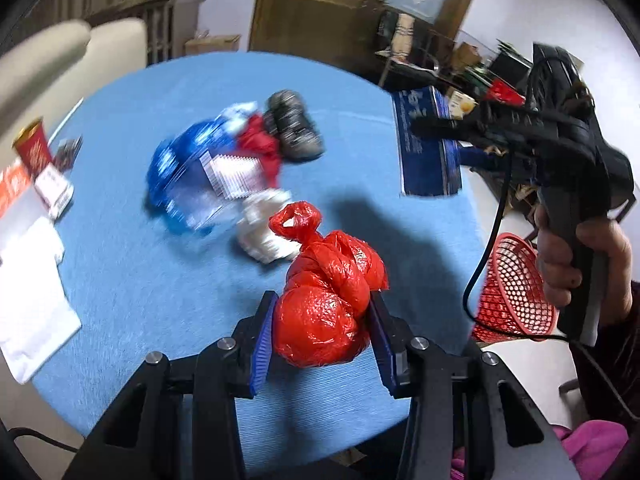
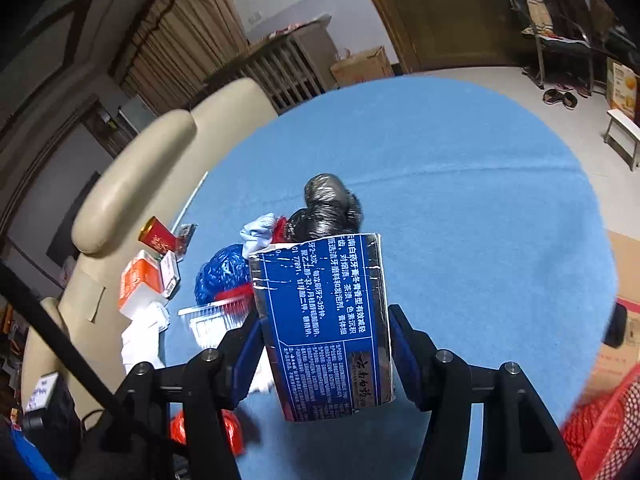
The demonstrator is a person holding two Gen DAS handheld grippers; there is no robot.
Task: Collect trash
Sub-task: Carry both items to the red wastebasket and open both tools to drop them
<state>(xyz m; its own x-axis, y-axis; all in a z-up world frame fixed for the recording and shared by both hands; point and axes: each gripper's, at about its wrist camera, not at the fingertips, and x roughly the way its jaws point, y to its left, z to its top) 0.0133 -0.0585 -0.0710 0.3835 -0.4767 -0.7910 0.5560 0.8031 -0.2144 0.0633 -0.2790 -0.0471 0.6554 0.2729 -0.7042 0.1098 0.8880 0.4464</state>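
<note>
My left gripper (image 1: 322, 322) is shut on a knotted red plastic bag (image 1: 324, 300) just above the round blue table (image 1: 120, 280). My right gripper (image 2: 324, 344) is shut on a flattened blue toothpaste box (image 2: 324, 328); it also shows held over the table's right edge in the left wrist view (image 1: 426, 144). A trash pile lies mid-table: a blue bag (image 1: 180, 168), red scrap (image 1: 260, 144), black bag (image 1: 294, 124) and white crumpled paper (image 1: 264, 232). A red mesh basket (image 1: 514, 292) sits beside the table at the right, below the right hand.
At the table's left edge stand a red cup (image 1: 34, 148), small boxes (image 1: 52, 192) and white paper (image 1: 32, 312). A cream chair (image 2: 132, 184) stands behind the table. A cardboard box (image 2: 624, 320) stands on the floor at the right.
</note>
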